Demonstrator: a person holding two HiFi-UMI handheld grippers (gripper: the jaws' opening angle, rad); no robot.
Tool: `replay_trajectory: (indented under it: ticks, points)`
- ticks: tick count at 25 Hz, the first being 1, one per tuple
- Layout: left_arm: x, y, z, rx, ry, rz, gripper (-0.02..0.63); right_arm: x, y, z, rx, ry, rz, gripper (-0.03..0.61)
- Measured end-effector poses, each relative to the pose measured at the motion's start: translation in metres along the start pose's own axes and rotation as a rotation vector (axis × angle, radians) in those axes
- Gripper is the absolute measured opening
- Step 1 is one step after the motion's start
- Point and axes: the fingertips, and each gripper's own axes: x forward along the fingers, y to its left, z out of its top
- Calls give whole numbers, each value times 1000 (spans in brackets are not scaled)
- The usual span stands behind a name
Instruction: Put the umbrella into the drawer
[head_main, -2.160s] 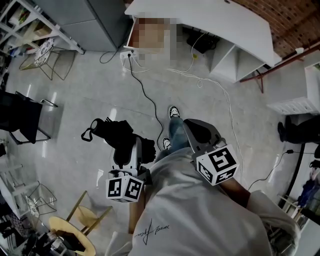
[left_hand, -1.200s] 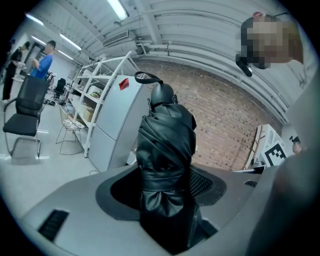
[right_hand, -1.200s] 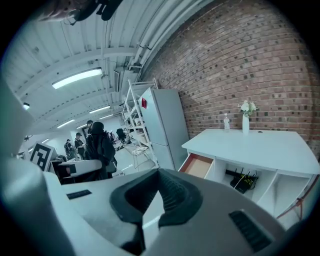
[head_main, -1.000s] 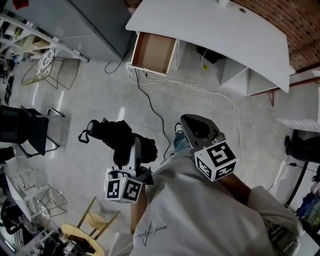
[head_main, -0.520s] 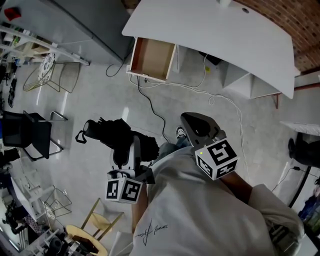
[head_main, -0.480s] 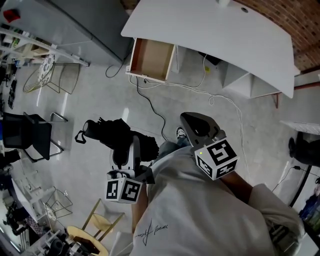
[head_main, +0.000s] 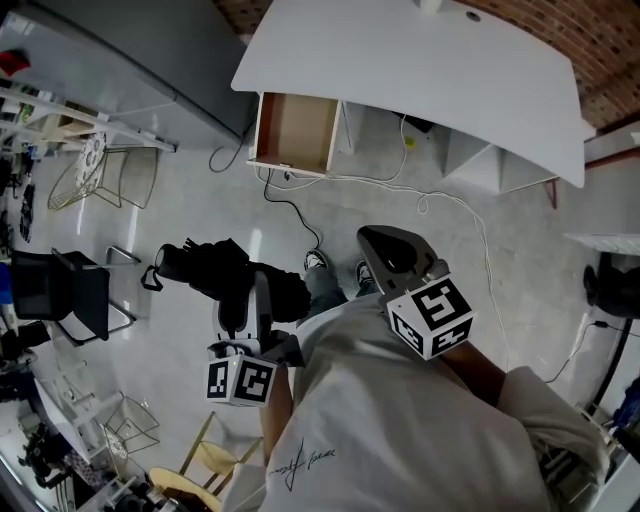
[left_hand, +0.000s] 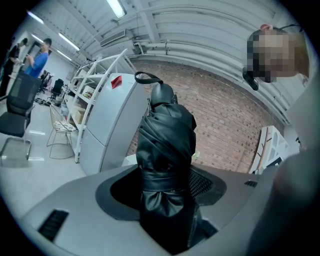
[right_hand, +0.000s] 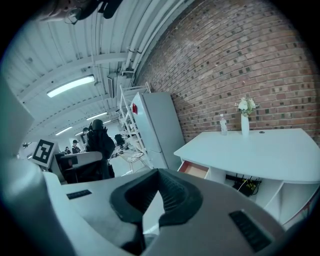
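Note:
A folded black umbrella (head_main: 212, 272) with a wrist loop sticks out to the left of my left gripper (head_main: 255, 300), which is shut on it. In the left gripper view the umbrella (left_hand: 166, 150) stands upright, clamped between the jaws of the left gripper (left_hand: 167, 202). The wooden drawer (head_main: 295, 132) hangs open and looks empty under the left end of the white desk (head_main: 420, 70), well ahead of both grippers. My right gripper (head_main: 388, 248) is shut and holds nothing. In the right gripper view the right gripper (right_hand: 152, 200) faces the drawer (right_hand: 194, 170).
A grey cabinet (head_main: 130, 60) stands left of the desk. Cables (head_main: 300, 215) trail over the floor below the drawer. A black chair (head_main: 60, 295), a wire chair (head_main: 85, 175) and a wooden chair (head_main: 215, 460) stand at the left. White shelf units (head_main: 490, 160) sit under the desk.
The person has walked toward the desk, so the open drawer has come into view and drawn nearer. The left gripper still holds the umbrella; the right stays shut.

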Motion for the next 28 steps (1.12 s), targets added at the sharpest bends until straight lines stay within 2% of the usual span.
replay_trajectory:
  ticks: [8, 12, 15, 22, 28]
  points:
    - [26, 29, 22, 9, -9, -17, 279, 25, -3, 16, -3, -17, -43, 15]
    - [53, 61, 48, 9, 5, -42, 279, 63, 7, 35, -3, -7, -64, 16]
    - [69, 83, 70, 18, 29, -70, 279, 90, 17, 51, 6, -3, -92, 15]
    - [71, 92, 72, 46, 44, -153, 279, 87, 27, 41, 22, -24, -166, 15]
    - [105, 143, 103, 46, 93, -227, 279, 135, 52, 58, 22, -1, -233, 15]
